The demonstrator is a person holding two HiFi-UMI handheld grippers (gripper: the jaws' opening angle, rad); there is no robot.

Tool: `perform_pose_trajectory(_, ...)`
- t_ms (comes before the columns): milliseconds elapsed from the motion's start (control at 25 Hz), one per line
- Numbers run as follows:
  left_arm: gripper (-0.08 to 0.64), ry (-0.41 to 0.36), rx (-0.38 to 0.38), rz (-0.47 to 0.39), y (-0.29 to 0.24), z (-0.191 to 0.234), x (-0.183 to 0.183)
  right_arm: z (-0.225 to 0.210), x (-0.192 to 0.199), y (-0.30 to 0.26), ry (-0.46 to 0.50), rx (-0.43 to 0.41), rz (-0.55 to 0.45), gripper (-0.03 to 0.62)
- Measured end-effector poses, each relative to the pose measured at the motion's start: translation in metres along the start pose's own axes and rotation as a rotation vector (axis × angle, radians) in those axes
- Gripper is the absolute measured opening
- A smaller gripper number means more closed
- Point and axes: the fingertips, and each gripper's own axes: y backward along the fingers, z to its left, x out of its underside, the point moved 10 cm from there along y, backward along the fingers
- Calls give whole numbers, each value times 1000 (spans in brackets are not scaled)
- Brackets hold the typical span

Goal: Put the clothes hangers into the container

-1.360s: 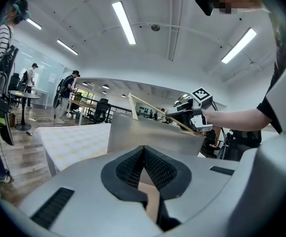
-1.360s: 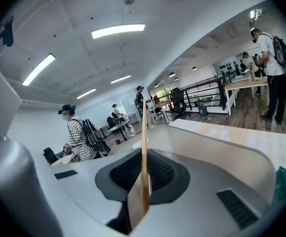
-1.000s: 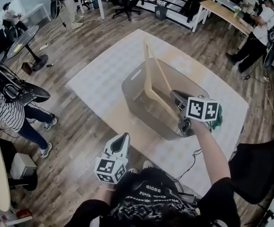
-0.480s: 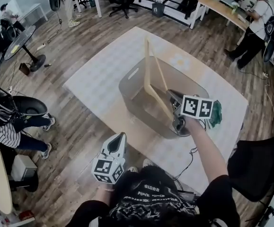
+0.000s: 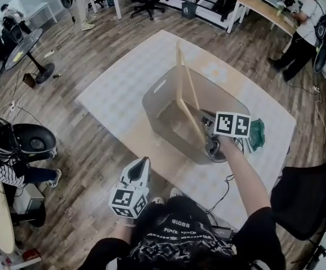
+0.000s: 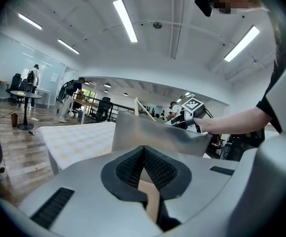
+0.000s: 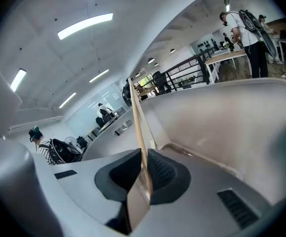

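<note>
Hanger (image 5: 184,89), wooden: pinched between the closed jaws of right tool (image 5: 209,118), standing upright inside container (image 5: 158,89), top above its rim. Left tool (image 5: 142,166): jaws together, empty, outside container, nearer the person. Risk: released upright, hanger could topple over the rim.

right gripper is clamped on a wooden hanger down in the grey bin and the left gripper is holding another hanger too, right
Not quite: the left gripper holds nothing. The left gripper view shows its jaws shut together with no hanger between them. The rest stands: the right gripper is clamped on a wooden hanger down in the grey bin.
</note>
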Motion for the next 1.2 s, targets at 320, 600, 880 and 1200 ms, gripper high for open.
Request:
perform_pose_trajectory(320,20,-8,0,2,0,2,-1,-3,9,-20,93,45,94,49)
perform_pose_trajectory(600,20,-18,3,4,-6,-8,0,-11,16,-28,97,58,191,44)
perform_pose_trajectory(880,20,-33,20,9,-17,-16,-3,-29,9,-22,15,91,151,46)
perform_pose_trajectory(1200,20,-37,25,11,-9,-17,-2,-51,13,-17,-162,284,126,26)
